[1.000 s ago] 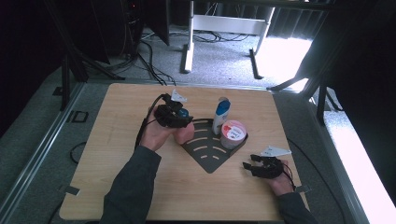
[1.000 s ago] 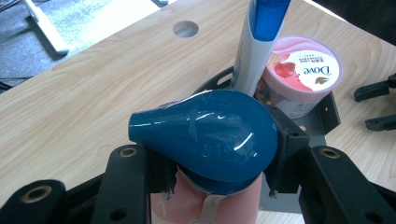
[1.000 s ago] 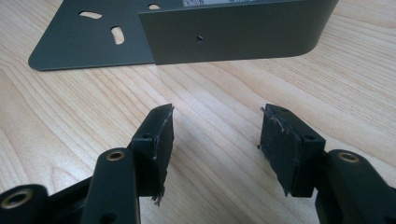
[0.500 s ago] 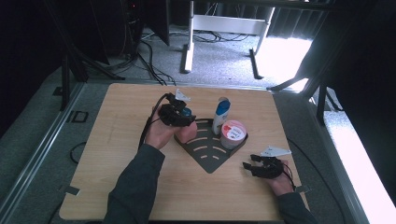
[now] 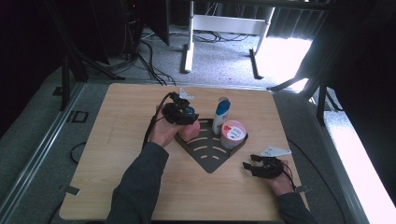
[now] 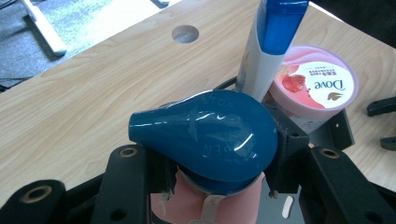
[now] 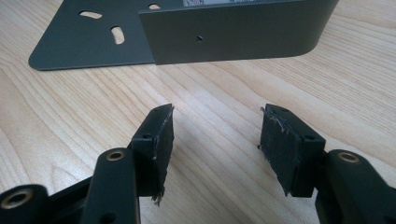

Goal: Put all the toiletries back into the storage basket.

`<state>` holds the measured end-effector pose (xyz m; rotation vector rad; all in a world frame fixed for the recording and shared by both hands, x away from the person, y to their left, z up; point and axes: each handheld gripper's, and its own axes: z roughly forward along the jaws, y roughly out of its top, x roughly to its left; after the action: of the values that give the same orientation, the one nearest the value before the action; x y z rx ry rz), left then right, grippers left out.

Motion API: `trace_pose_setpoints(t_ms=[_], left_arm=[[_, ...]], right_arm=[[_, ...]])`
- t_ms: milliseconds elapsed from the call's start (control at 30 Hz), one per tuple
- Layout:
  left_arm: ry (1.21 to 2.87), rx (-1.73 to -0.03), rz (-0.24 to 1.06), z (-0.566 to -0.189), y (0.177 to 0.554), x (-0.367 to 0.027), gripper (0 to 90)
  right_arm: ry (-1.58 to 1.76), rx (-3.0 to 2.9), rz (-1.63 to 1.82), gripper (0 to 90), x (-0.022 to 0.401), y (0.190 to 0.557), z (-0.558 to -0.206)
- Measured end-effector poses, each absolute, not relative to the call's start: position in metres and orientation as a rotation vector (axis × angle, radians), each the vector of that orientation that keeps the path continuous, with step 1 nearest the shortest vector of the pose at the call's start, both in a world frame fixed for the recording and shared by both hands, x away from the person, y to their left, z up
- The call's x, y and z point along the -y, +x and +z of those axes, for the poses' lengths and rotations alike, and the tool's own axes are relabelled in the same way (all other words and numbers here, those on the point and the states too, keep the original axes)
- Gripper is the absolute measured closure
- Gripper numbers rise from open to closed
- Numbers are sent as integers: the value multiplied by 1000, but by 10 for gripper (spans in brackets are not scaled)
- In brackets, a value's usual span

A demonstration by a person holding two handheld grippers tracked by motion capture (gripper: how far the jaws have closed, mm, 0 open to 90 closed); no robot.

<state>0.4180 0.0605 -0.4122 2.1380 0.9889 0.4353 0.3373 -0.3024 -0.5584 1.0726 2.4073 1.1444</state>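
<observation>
Wood-grain table [image 6: 70,93], glossy teardrop cap [image 6: 205,133]

I see a glossy, smooth teal plastic cap [image 6: 205,135] with raised lettering. My surface [image 7: 56,121] is pale, matt wood grain. The dark rack [image 7: 233,32] looks like matt painted metal. The right hand-held gripper [image 7: 215,140] has rough, frayed black pads [image 7: 162,140].

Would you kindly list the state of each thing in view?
Left claw: shut on the blue-capped bottle.
Right claw: open, nothing between its jaws.
White tube: upright in the rack.
Dove tub: lid on, in the rack.
</observation>
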Motion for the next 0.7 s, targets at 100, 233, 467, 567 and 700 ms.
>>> trace_pose_setpoints(t_ms=[100,233,467,567,700], left_arm=[[2134,-996,434,-415,420,-59,526],[2126,-1000,432,-417,423,-57,525],[2130,-1009,427,-419,429,-52,525],[2135,-1007,432,-418,432,-48,525],[2131,-1006,428,-418,434,-46,525]], right_arm=[[1073,-2408,1143,439,302,337,-558],[1074,-2408,1145,439,302,337,-558],[1074,-2408,1144,439,302,337,-558],[1076,-2408,1146,439,303,337,-558],[1074,-2408,1144,440,302,337,-558]])
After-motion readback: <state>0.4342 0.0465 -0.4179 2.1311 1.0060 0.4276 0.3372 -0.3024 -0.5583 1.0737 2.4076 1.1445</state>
